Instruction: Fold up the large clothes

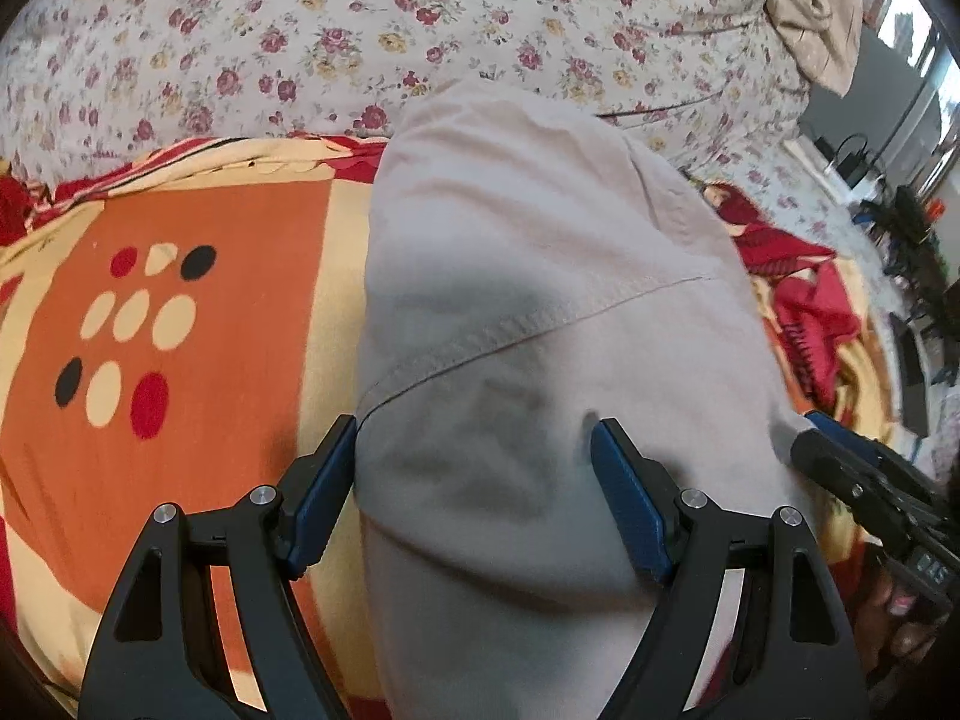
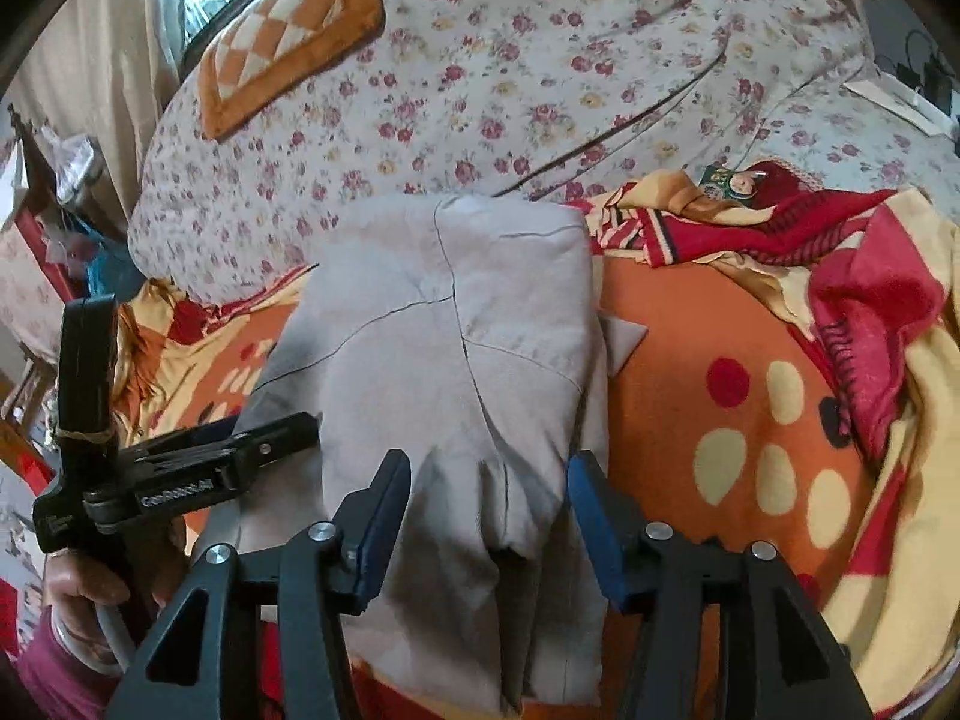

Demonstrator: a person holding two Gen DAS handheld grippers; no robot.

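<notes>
A pale beige garment (image 1: 540, 252) lies folded into a long strip on the orange blanket (image 1: 198, 312). My left gripper (image 1: 474, 429) hovers open over its near end, one finger at the cloth's left edge and the other above the cloth. In the right wrist view the same garment (image 2: 450, 330) shows seams and a small bunched ridge at its near end. My right gripper (image 2: 487, 459) stands open astride that ridge, with its pads clear of the cloth. Each gripper also appears in the other view: the right gripper (image 1: 840, 462) and the left gripper (image 2: 270, 441).
A floral quilt (image 2: 480, 90) rises behind the garment. A crumpled red cloth (image 2: 840, 276) lies at the right. A checked orange cushion (image 2: 282, 42) leans under a window. A person's hand (image 2: 84, 588) holds the left gripper's handle. Clutter and cables (image 1: 900, 222) sit beyond the bed.
</notes>
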